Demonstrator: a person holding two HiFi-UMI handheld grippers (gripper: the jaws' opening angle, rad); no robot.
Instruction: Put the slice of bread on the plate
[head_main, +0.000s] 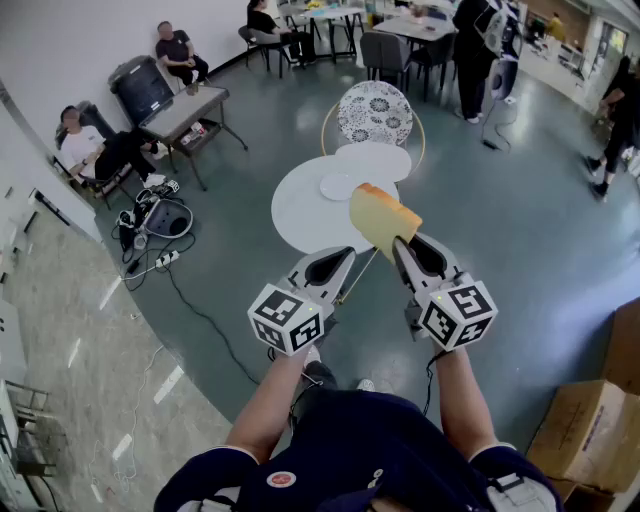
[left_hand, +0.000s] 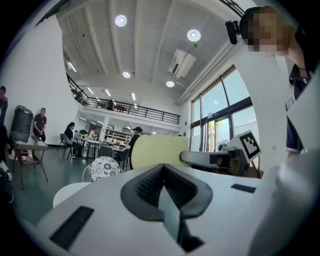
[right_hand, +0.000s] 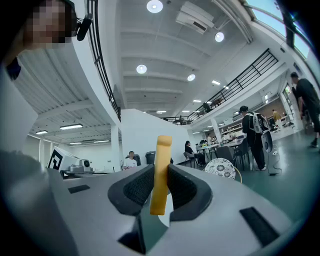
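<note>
My right gripper (head_main: 403, 246) is shut on a yellowish slice of bread (head_main: 383, 220) and holds it upright in the air, over the near right edge of a round white table (head_main: 296, 215). In the right gripper view the slice of bread (right_hand: 161, 165) stands on edge between the two dark pads (right_hand: 137, 187). A small white plate (head_main: 338, 185) lies on the table beyond the slice. My left gripper (head_main: 346, 256) hovers just left of the bread with its jaws shut and nothing in them. From the left gripper view the bread (left_hand: 159, 151) shows broadside, ahead of the left gripper (left_hand: 162, 172).
Behind the table are a white round seat (head_main: 375, 160) and a chair with a patterned round back (head_main: 374, 112). People sit at the left by a low table (head_main: 185, 112); others stand at the back right. Cables (head_main: 160, 262) lie on the floor, cardboard boxes (head_main: 590, 425) at lower right.
</note>
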